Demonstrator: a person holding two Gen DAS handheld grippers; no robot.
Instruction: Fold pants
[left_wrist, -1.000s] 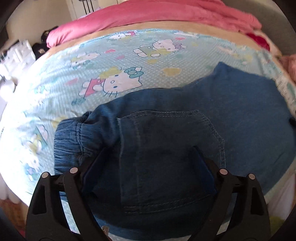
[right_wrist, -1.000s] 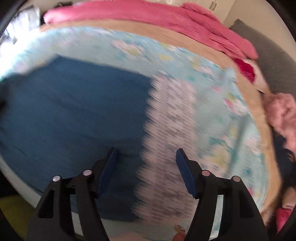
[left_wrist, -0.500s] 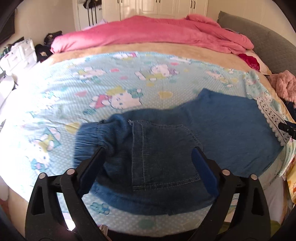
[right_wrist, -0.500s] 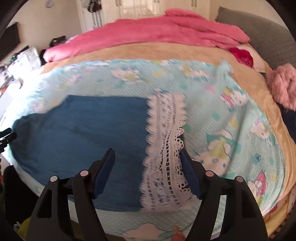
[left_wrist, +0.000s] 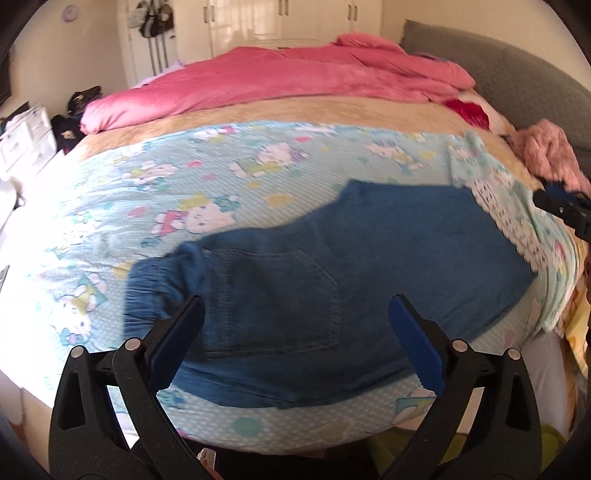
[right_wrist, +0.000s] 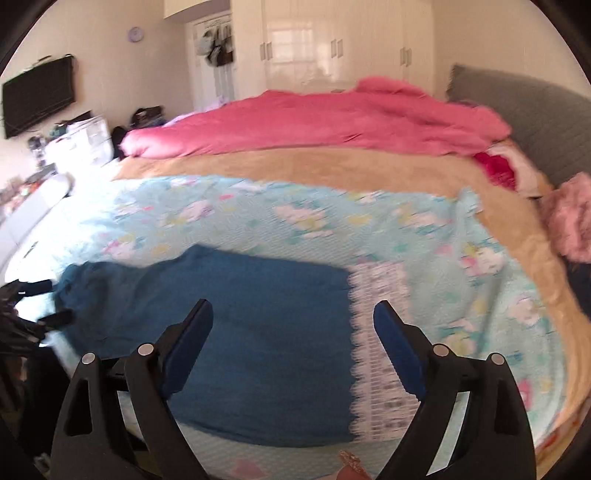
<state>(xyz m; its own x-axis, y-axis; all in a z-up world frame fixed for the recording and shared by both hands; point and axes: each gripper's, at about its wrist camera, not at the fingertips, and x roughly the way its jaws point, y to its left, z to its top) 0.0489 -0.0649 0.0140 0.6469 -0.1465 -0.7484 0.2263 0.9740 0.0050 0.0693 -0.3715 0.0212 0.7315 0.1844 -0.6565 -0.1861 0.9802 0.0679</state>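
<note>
The blue pants (left_wrist: 332, 295) lie flat on the light blue cat blanket (left_wrist: 184, 206), near the blanket's front edge, with the back pocket (left_wrist: 280, 299) facing up and the white lace trim (right_wrist: 380, 350) at the leg end. The left gripper (left_wrist: 295, 321) hangs above the pocket end of the pants and its jaws are opening (nothing is pinched between them). The right gripper (right_wrist: 293, 321) hangs above the leg end by the lace, its jaws opening too and holding nothing, and a pink quilt (left_wrist: 277, 81) lies far behind the pants.
</note>
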